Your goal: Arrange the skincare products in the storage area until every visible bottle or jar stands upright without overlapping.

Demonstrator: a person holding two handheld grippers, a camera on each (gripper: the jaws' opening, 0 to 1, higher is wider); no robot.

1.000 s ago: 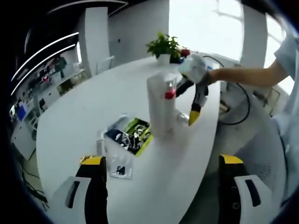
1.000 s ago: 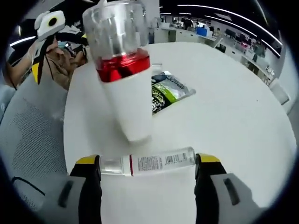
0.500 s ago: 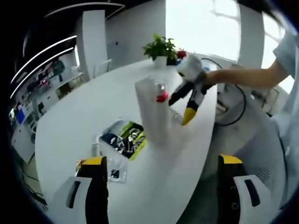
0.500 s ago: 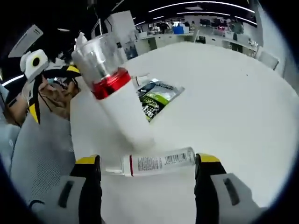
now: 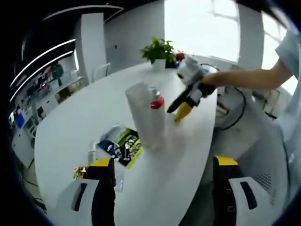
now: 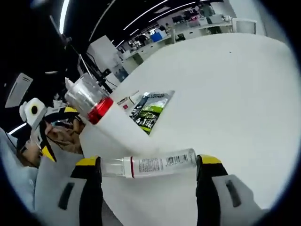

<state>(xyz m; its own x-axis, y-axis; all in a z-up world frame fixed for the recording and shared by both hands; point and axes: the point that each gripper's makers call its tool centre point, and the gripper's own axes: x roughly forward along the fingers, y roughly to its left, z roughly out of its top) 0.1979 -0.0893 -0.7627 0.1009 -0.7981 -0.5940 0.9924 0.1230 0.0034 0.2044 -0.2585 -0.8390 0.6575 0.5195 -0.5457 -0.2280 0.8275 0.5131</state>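
Your right gripper is clamped on a small clear bottle, which lies crosswise between the two yellow-tipped jaws, one end against each. The bottle carries a white printed label and a thin red band near its clear cap end. In the left gripper view that same gripper appears over the surface's far right edge, with your hand behind it; the small bottle cannot be made out there.

Your left gripper has its jaws well apart with nothing between them, held above the near edge of the surface.

The tall white bottle stands on the surface towards its right edge, just beside the right gripper. It has a clear cap and a red collar below the cap. In the right gripper view the tall bottle appears strongly tilted; the lens and the roll of your hand prevent a firm reading of whether it is truly upright. Its base sits just beyond the small bottle.

A green and black sachet lies flat on the surface near its near edge, just beside the foot of the tall bottle. The sachet shows in the right gripper view as well. A small flat clear packet lies touching or just beside it; what it is cannot be told.

A potted plant stands at the far edge of the surface.
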